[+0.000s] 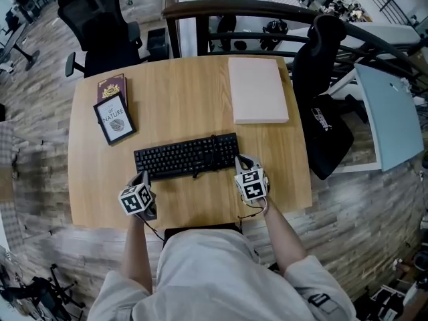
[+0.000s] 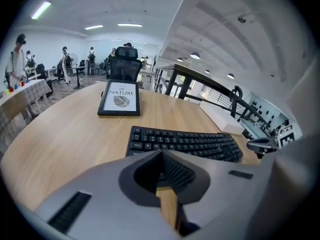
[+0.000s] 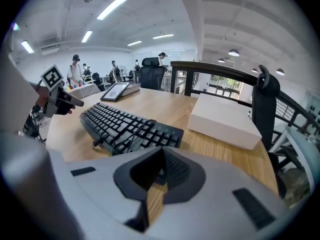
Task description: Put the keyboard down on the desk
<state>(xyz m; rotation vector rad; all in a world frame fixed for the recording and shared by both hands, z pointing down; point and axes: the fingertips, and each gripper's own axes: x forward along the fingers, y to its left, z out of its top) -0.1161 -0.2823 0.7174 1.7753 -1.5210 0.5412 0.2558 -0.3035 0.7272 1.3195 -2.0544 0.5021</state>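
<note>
Lying just ahead of fingers (image 2: 176, 172): keyboard (image 1: 186, 156)

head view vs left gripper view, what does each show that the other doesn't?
Head view only: the person's lap in pale clothing, both forearms, and the left gripper from above. Left gripper view only: ceiling strip lights and its own fingers together, nothing between them. Both: the black keyboard lying flat on the light wooden desk, the black-framed Nature print, the flat white box and the right gripper.
</note>
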